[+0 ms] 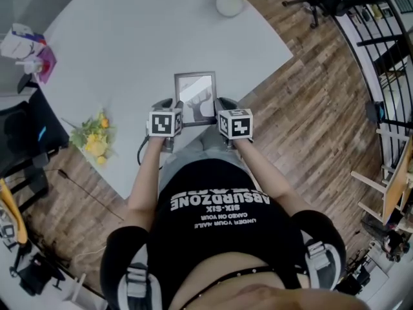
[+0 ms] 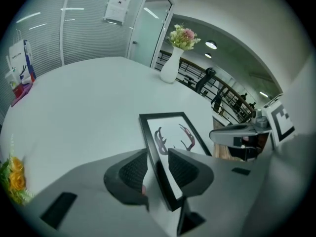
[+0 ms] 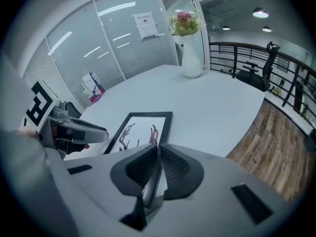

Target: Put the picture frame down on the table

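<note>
A black picture frame (image 1: pixel 195 98) with an antler print is held over the near edge of the white table (image 1: pixel 142 44). My left gripper (image 1: pixel 169 106) is shut on the frame's left edge, and the frame's rail (image 2: pixel 159 169) runs between its ribbed pads. My right gripper (image 1: pixel 221 104) is shut on the right edge, where the rail (image 3: pixel 152 177) is pinched between both pads. The frame (image 2: pixel 172 134) tilts away from me over the tabletop; whether its far end touches the table I cannot tell. Each gripper shows in the other's view, the right gripper (image 2: pixel 242 135) and the left gripper (image 3: pixel 74 130).
A white vase (image 1: pixel 230 0) with flowers stands at the table's far edge. A yellow flower bunch (image 1: pixel 95 138) lies at the near left corner. Boxes and a pink bag (image 1: pixel 29 50) sit at the far left. Wooden floor (image 1: pixel 310 121) lies to the right.
</note>
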Tool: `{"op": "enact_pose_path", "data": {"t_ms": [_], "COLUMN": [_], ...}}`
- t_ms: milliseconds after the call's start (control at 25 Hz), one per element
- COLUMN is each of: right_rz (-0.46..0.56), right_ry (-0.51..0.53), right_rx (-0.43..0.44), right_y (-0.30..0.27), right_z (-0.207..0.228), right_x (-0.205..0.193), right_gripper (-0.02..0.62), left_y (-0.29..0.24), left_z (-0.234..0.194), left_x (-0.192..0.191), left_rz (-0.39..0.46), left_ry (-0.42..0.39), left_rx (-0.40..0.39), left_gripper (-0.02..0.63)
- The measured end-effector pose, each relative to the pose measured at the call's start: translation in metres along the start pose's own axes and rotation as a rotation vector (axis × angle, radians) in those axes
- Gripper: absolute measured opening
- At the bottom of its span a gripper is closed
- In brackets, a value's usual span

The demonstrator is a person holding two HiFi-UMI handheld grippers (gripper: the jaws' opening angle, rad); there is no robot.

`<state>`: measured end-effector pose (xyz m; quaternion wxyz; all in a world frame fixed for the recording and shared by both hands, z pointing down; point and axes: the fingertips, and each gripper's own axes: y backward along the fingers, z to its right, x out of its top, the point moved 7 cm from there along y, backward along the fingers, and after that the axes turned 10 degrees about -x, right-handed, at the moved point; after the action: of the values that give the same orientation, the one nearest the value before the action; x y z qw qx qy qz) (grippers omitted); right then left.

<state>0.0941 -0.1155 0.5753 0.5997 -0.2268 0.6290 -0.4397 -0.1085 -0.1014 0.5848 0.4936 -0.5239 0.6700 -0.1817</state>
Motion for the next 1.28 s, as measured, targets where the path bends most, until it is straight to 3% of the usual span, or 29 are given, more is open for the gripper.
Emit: {"op": "enact_pose_path", "data": {"t_ms": [160,280,440,600,880,1280], "right_rz": [0.116,0.216,0.326,0.403,0.424,0.377], "right_ry": [0.04,0.102,0.112,0.133,0.113,0.163], "right_rx": [0.029,0.041,0.095,0.108,0.158,0.16], "right_y": [0.024,0.051,0.087,0.12,0.15,0.148], "right_z": [-0.009,-0.018,-0.029,-0.036,-0.044,-0.06], "right_x": [0.014,0.025,0.037,0.042,0.041,0.037], "right_gripper": [0.018,0.017,0.015,0.015,0.014,0.014], "left_y": [0.022,0.046,0.078,0.104,0.131,0.146], "left_z": [0.014,0.027,0.038,0.044,0.052,0.052], "left_x": [0.008,0.017,0.027,0.03,0.023,0.005], "left_rz": [0.08,0.162,0.321,0.431,0.524,0.569], "left_ry": [-0.029,-0.057,0.003,0.043,0.058,0.061], "left_rx": [-0.116,-0.151,-0.252,-0.279,-0.3,-0.277], "left_gripper": [0.13,0.051,0.017,0.015,0.015,0.015]}}
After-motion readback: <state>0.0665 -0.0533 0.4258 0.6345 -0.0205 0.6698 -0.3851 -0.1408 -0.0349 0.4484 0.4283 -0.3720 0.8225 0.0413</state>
